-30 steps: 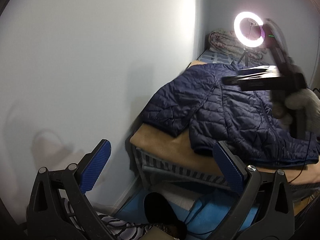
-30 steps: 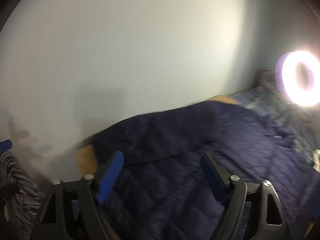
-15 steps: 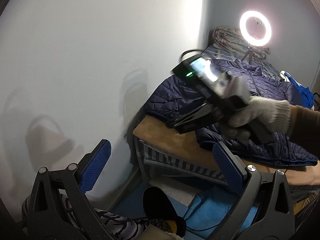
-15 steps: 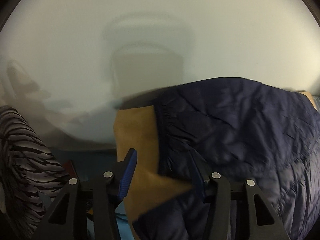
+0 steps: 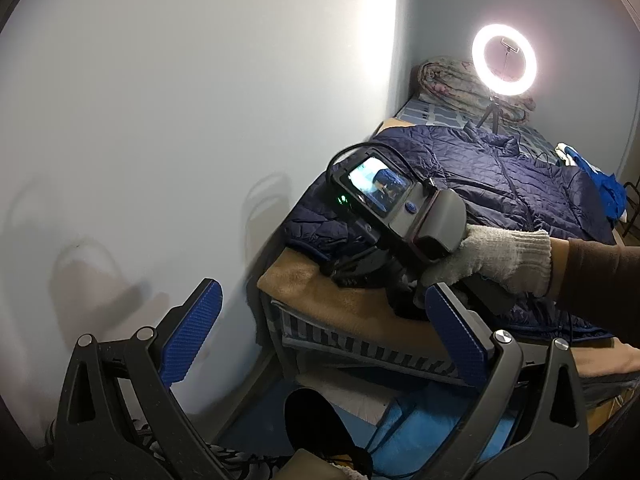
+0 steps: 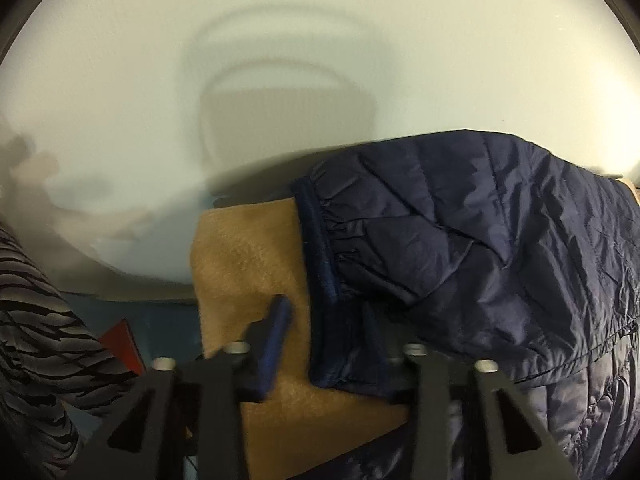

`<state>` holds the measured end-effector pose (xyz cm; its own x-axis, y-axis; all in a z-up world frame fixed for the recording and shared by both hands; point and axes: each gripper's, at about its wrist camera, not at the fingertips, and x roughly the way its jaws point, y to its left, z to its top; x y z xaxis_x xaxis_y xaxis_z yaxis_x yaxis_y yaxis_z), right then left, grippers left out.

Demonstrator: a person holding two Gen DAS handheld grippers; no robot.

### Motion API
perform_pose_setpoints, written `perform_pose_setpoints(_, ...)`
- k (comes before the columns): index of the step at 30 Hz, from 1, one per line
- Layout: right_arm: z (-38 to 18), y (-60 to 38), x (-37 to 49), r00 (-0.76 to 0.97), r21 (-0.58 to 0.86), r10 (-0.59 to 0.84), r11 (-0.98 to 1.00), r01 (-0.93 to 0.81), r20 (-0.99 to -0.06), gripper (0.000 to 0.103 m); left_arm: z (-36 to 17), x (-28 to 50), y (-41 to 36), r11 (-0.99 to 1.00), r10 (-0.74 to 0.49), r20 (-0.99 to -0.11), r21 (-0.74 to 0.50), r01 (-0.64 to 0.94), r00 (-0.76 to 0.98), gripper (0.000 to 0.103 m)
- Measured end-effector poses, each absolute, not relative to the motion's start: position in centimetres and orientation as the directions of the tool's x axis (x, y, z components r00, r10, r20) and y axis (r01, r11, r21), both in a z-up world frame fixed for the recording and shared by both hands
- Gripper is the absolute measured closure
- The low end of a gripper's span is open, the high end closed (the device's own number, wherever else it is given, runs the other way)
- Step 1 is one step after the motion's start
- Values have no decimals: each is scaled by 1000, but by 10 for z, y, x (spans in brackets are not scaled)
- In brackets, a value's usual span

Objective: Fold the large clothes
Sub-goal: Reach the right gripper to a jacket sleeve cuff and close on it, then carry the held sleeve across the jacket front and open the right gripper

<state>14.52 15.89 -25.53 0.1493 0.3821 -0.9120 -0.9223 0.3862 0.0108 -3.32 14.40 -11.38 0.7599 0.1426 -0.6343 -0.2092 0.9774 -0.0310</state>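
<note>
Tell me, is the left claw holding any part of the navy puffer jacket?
No, the left claw is wide open in the air, well short of the navy puffer jacket on the bed.

Navy quilted jacket point(image 5: 500, 184) spread flat, sleeve cuff point(image 6: 320, 248) on tan blanket

No lettering, label or number can be read anywhere (the small screen point(image 5: 379, 186) is blurred).

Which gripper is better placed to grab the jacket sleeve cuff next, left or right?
Right. The right gripper is already down at the sleeve cuff of the navy jacket, jaws apart around its edge. The left gripper hangs open, off the bed.
</note>
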Motion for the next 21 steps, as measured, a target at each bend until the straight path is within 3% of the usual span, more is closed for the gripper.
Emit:
perform_pose_setpoints(2, -253, 149, 155, 129, 56, 396, 422, -905, -909, 94, -112, -28, 140, 980, 137, -630, -25, -196, 765, 0)
perform_pose_setpoints(10, -219, 93, 187, 125, 222, 540, 531, -818, -832, 96, -91, -3, 121, 991, 122, -580, 28, -131, 806, 0)
perform_pose_setpoints(16, -169, 17, 221, 241, 287, 622, 625, -726, -745, 96, -65, 34, 95, 996, 88, -528, 53, -71, 845, 0)
perform_pose_setpoints(21, -140, -56, 257, 369, 324, 624, 720, -613, -688, 96, -38, 80, 66, 999, -21, -535, 11, 32, 845, 0)
